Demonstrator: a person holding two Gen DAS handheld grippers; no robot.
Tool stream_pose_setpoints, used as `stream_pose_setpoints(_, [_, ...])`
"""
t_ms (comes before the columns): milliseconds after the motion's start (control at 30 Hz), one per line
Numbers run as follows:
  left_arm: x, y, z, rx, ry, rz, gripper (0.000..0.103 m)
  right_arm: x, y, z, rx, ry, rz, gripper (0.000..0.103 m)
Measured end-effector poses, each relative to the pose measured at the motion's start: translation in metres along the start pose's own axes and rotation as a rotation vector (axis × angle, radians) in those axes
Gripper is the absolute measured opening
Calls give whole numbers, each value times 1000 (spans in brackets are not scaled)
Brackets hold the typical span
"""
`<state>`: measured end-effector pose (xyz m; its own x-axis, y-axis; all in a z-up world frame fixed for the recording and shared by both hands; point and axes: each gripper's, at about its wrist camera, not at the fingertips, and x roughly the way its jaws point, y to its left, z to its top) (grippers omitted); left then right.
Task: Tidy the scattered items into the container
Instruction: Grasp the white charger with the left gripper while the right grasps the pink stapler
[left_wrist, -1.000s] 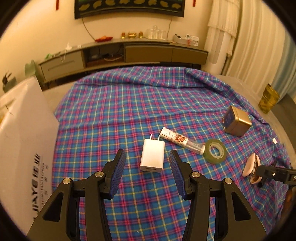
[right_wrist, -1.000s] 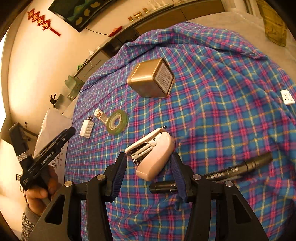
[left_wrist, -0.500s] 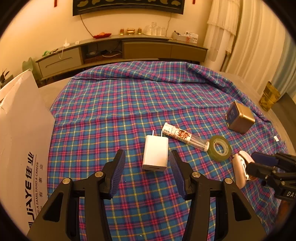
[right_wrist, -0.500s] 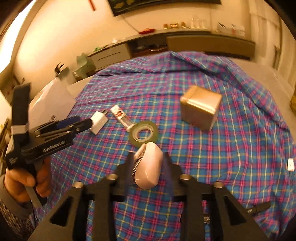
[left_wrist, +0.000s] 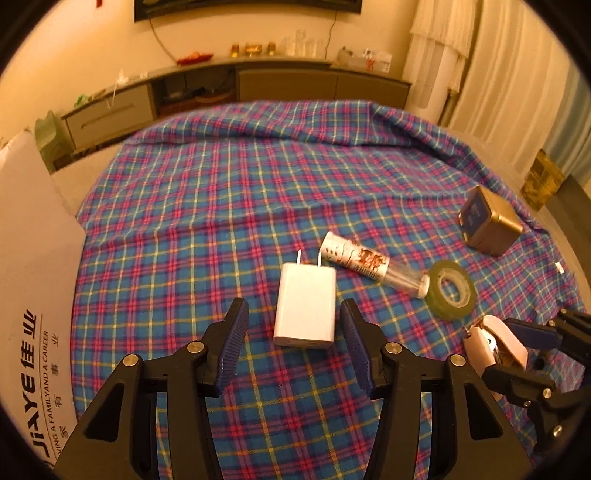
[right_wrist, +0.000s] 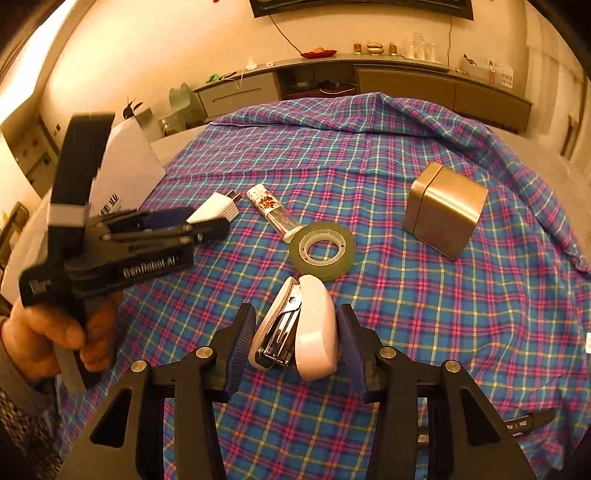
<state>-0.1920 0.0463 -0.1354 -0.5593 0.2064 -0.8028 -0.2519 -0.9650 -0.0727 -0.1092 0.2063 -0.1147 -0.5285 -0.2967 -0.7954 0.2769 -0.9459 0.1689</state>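
At frame bottom, the right gripper (right_wrist: 295, 341) gripped the stapler (right_wrist: 297, 332) for boxing, while the left gripper (left_wrist: 293, 338), jaws closing yet clear, straddled the charger (left_wrist: 306, 304).

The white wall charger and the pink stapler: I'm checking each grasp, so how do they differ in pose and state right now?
The flat white plastic wall charger lies on the plaid cloth, while the rounded pink stapler sits tilted, its metal underside showing. The charger has clear gaps to the left tongs; the stapler is pressed between the right tongs. Both sit centred between blue pads.
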Motion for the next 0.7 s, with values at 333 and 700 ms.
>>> stream_pose_setpoints(333, [-2,-4,0,0,26,17,48,10,-11,0,67,-2,43,47])
stream_pose_setpoints(700, [-1,-6,1,0,63,53,34,3,71,-14,-516,-74,-359,37])
